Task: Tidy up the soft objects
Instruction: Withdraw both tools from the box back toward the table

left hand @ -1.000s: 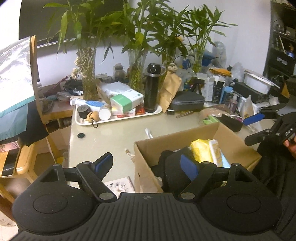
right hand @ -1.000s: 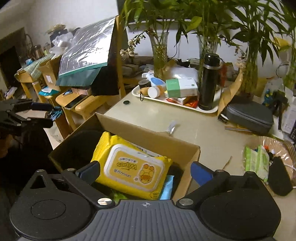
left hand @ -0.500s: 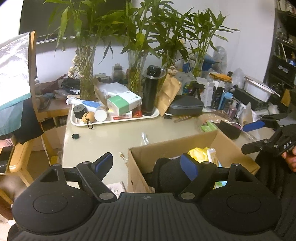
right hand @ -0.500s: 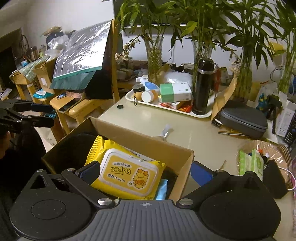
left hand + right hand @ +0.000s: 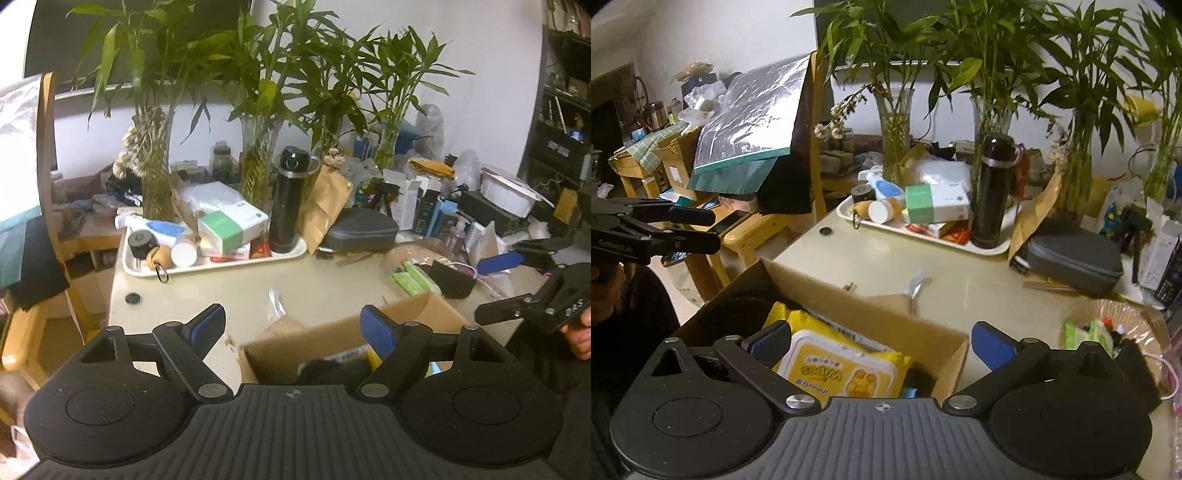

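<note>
Both my grippers stand with fingers apart and grip nothing. From my left gripper (image 5: 293, 326), a black cap (image 5: 133, 298) lies on the table (image 5: 229, 288) beyond my left finger, the white tray (image 5: 218, 260) farther off, and the cardboard box (image 5: 332, 339) sits just under my right finger. From my right gripper (image 5: 881, 341), the yellow wipes pack (image 5: 842, 363) lies in the box between my fingers, nearer the left one, and a basket (image 5: 1123, 321) sits beyond my right finger.
</note>
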`<act>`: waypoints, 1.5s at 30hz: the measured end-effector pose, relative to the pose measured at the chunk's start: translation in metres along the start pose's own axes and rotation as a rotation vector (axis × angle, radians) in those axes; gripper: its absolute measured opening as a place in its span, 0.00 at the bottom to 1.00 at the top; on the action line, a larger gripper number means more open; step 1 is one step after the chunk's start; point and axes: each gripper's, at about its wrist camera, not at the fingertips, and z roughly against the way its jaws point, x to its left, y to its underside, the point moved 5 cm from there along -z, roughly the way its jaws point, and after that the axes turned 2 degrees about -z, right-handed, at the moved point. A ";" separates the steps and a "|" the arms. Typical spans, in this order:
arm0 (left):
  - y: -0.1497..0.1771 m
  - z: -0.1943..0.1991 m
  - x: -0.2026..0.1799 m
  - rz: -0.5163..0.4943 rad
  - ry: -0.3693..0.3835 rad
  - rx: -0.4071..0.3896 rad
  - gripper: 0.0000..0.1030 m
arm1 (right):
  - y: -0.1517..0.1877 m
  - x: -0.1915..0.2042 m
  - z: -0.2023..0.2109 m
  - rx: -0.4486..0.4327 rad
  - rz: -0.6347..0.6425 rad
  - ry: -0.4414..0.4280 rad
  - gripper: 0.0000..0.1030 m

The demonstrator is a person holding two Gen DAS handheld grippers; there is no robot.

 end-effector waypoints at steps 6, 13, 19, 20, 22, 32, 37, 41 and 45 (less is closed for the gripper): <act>-0.007 -0.007 0.001 -0.012 -0.008 -0.015 0.78 | -0.001 -0.008 0.004 -0.016 -0.013 0.006 1.00; -0.005 -0.015 0.003 -0.047 -0.026 0.002 0.78 | 0.002 -0.022 0.000 -0.013 -0.036 0.041 1.00; -0.006 -0.022 0.008 -0.067 -0.033 0.016 0.78 | -0.001 -0.039 -0.009 -0.023 -0.090 0.068 1.00; -0.006 -0.024 0.010 -0.070 -0.034 0.017 0.78 | -0.002 -0.041 -0.011 -0.024 -0.097 0.073 1.00; -0.007 -0.027 0.013 -0.071 -0.035 0.019 0.78 | -0.005 -0.046 -0.014 -0.029 -0.108 0.080 1.00; -0.009 -0.051 0.043 -0.005 -0.020 0.044 0.78 | -0.018 -0.065 -0.038 -0.055 -0.141 0.076 1.00; -0.010 -0.067 0.056 0.004 -0.005 0.050 0.78 | -0.020 -0.077 -0.054 -0.062 -0.153 0.085 1.00; -0.008 -0.081 0.064 -0.009 -0.002 0.061 0.77 | -0.021 -0.086 -0.069 -0.062 -0.167 0.089 1.00; -0.004 -0.097 0.070 -0.019 0.015 0.069 0.77 | -0.023 -0.092 -0.079 -0.061 -0.169 0.083 1.00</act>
